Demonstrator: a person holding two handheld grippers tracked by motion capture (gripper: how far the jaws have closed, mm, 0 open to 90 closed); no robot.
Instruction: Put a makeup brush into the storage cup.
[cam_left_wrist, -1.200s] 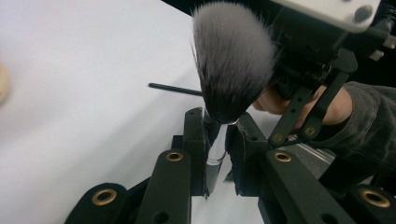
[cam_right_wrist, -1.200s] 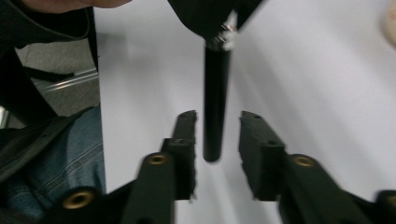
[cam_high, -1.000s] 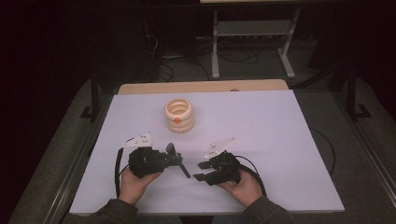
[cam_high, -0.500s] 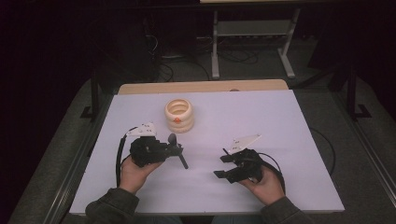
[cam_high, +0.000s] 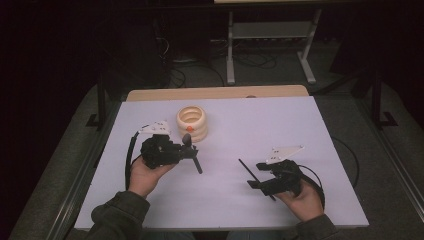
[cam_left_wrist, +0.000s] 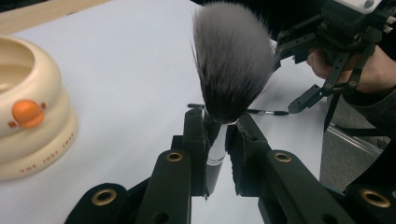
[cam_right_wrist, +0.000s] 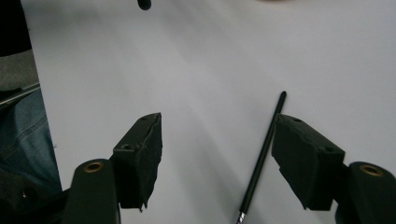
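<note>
A makeup brush (cam_left_wrist: 232, 56) with a fluffy grey-black head and silver ferrule is clamped upright between the jaws of my left gripper (cam_left_wrist: 219, 122). In the high view, the left gripper (cam_high: 186, 150) sits just in front of a cream ringed holder (cam_high: 192, 122), with the makeup brush's (cam_high: 195, 161) black handle slanting toward the table's middle. A thin black brush (cam_right_wrist: 261, 156) lies on the white table between the wide-open jaws of my right gripper (cam_right_wrist: 217, 128), nearer the right-hand jaw. Seen from above, the thin brush (cam_high: 246, 168) lies by the right gripper (cam_high: 257, 175).
The cream holder (cam_left_wrist: 28, 112) bears an orange dot and stands at the left of the left gripper view. The white table top (cam_high: 280, 125) has a wooden strip (cam_high: 215, 93) along its far edge. Beyond it stand a metal frame (cam_high: 270, 30) and cables on the floor.
The right gripper has moved right, away from the left one. The left gripper has carried the makeup brush a little farther, toward the cream holder.
</note>
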